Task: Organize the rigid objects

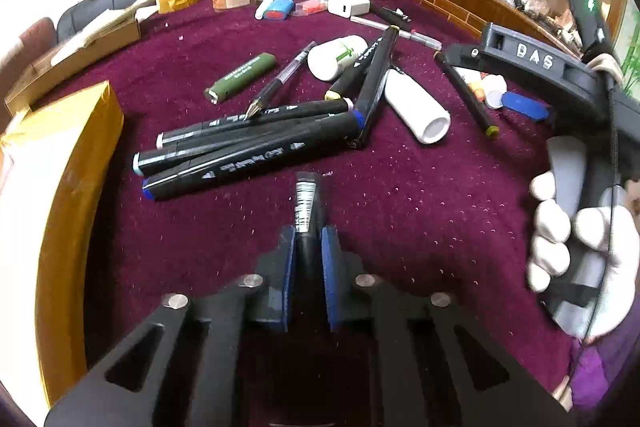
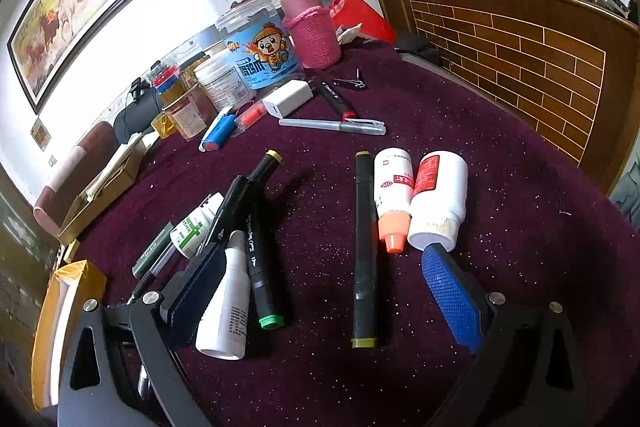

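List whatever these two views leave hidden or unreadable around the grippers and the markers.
- Left wrist view: the black marker clamped in the left gripper; its near end is hidden between the blue pads, so its cap colour is unknown.
- Left wrist view: the right gripper is partly covered by the gloved hand; its fingertips are not clear.
- Right wrist view: the small white bottle hides part of the green-capped marker; the bottle's print is too small to read.
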